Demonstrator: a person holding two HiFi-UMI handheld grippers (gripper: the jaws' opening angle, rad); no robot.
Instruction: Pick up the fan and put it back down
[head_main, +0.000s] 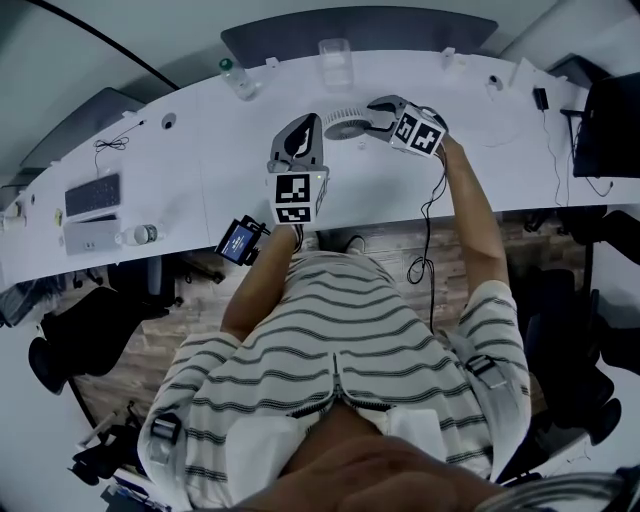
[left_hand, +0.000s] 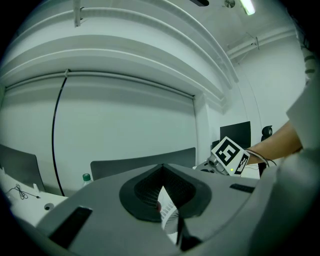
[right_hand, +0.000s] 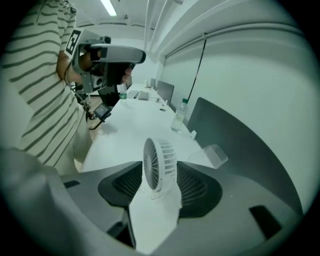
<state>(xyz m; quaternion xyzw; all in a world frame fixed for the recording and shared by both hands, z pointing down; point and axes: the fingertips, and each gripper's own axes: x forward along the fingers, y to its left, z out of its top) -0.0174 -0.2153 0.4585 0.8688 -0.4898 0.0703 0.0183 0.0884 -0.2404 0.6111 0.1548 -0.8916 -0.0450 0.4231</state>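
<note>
on smooth white desk (right_hand: 125, 130) — round slatted fan (right_hand: 159, 165)

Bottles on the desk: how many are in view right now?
2. One bottle stands near the desk's far edge, left of the fan; the other bottle is by the keyboard toward the desk's left end. Others could be hidden.

Left gripper (head_main: 303, 125): held close to level, jaws brought together, nothing seen between them.
Right gripper (head_main: 370, 116): tilted downward, jaws spread wide on either side of the fan (right_hand: 159, 165), which is not pressed by the pads.
Left arm (head_main: 258, 285): bent at the elbow, forearm raised ahead of the body.
Right arm (head_main: 478, 220): stretched forward, reaching farther than the left.
</note>
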